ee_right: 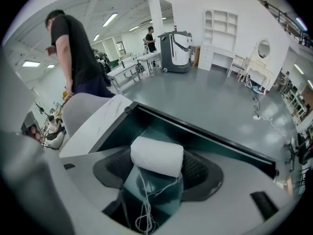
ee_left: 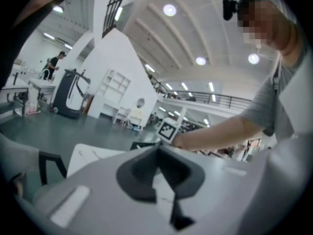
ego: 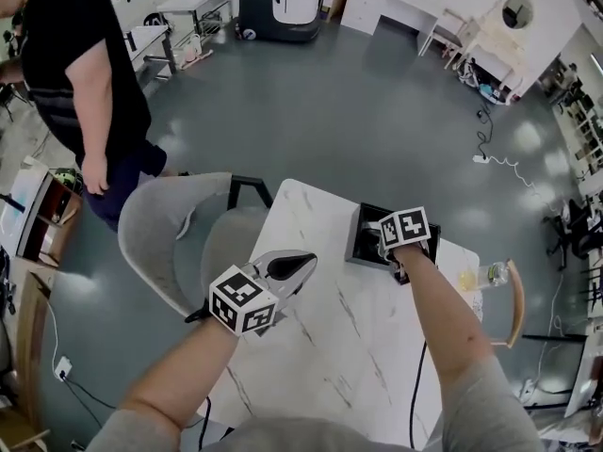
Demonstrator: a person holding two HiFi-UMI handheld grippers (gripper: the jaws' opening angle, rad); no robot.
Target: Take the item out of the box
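White marble table (ego: 311,347), open hall behind. Right gripper (ee_right: 156,173) pinches white roll (ee_right: 156,155) over the floor of the box (ee_right: 210,138). Left gripper (ee_left: 161,173) pressed together, empty, above table. Risks: soft roll could squeeze out from between the 2 pads; trailing threads (ee_right: 143,204) might snag the box wall.

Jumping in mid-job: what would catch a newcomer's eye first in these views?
First, the white roll trailing loose threads, clamped in the right gripper over the open black box at the table's far edge. Next, the left gripper, shut and empty, held over the white marble table. A person in black stands beyond the grey chair, at the top left of the head view.
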